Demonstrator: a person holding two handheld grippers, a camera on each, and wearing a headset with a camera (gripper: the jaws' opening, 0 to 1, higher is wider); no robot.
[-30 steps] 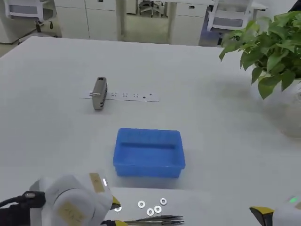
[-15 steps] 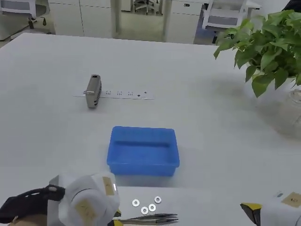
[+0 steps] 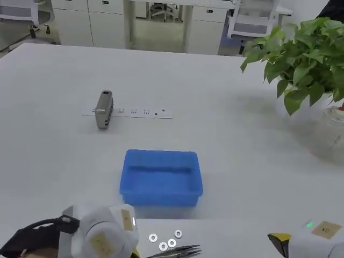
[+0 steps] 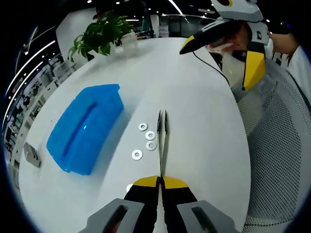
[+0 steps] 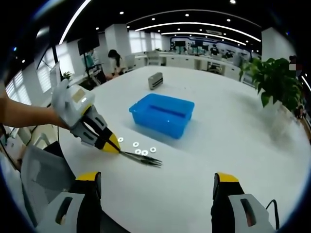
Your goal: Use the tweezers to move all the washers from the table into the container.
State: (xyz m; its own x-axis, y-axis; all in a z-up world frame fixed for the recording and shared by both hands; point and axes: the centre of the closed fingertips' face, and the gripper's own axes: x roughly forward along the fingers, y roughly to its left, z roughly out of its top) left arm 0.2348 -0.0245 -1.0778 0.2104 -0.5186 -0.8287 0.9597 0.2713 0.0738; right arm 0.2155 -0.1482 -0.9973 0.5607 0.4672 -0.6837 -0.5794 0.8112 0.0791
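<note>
The left gripper (image 4: 160, 182) pinches the back end of the tweezers (image 4: 162, 136), whose tips sit together low over the table (image 4: 209, 126), just beside the loose washers (image 4: 150, 135). The blue container (image 4: 82, 127) stands near, beyond them. The right gripper (image 5: 156, 180) hangs wide apart, empty. The squeeze likely needs easing so the tips part around one washer's rim.

Bright, smooth metal washers (image 4: 150, 135) and polished metal tweezers (image 4: 161, 158) lay beside a glossy blue plastic container (image 3: 160, 177) on the matt white table (image 3: 252, 161).
</note>
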